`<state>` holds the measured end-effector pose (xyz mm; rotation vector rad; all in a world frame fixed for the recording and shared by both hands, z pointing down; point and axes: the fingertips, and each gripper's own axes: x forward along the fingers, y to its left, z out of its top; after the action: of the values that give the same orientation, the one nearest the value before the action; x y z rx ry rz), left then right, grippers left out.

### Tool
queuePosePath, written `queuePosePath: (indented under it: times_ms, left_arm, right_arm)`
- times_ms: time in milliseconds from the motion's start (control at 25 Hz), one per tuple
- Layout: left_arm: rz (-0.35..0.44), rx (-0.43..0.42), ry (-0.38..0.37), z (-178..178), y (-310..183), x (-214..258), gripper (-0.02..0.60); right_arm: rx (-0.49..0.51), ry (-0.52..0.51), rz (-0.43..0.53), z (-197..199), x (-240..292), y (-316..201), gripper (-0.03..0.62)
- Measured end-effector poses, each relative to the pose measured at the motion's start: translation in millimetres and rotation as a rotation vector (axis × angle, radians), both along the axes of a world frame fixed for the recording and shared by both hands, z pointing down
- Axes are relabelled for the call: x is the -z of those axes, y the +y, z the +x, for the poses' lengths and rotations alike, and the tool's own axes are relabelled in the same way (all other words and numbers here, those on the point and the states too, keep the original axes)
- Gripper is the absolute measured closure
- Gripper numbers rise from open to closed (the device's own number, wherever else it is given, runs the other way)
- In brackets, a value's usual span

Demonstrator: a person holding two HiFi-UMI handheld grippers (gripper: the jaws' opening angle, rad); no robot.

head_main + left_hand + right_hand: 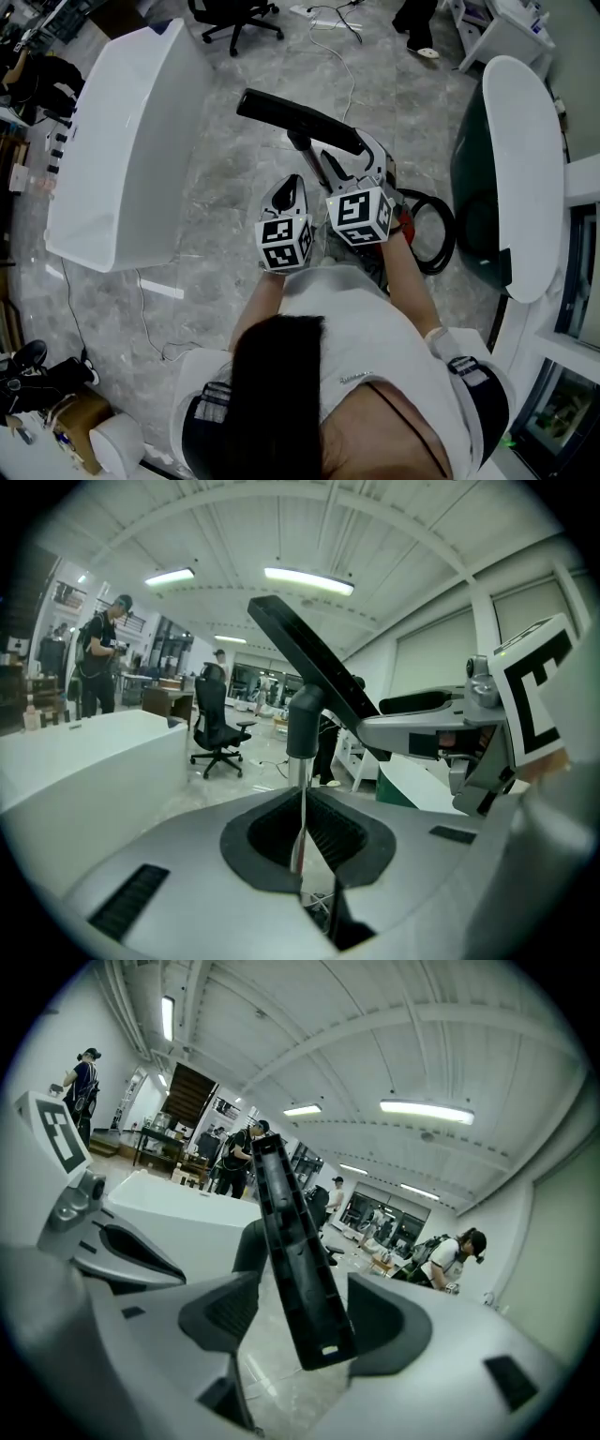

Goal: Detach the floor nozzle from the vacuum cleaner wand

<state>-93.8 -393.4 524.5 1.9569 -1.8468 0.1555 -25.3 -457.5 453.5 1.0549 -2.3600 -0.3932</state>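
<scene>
Between the parted fingers [225,1312] of the right gripper [302,1326] hangs the nozzle [292,1260], ungripped. Just beyond the left gripper [302,841], fingers [267,836] pressed together, stands the wand [300,761]. Nozzle looks still attached; pulling it off remains.

Each claw is a smooth pale-grey shell. The left gripper [302,841] and the right gripper [305,1318] both carry dark ribbed pads [228,1312] at the tips and small black slots [131,902] further back. Behind each claw sits a white cube [284,242] printed with black square markers. Behind the cubes, the person wears a white short-sleeved top [361,352].
</scene>
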Motion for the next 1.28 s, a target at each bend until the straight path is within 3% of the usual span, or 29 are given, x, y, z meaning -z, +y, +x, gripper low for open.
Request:
queuePosePath:
  times_ms: [1280]
  left_arm:
    - [-0.022, 0.041, 0.024, -30, -11, -10, 0.566]
  right_arm:
    - [0.023, 0.208, 0.029, -30, -16, -43, 0.301]
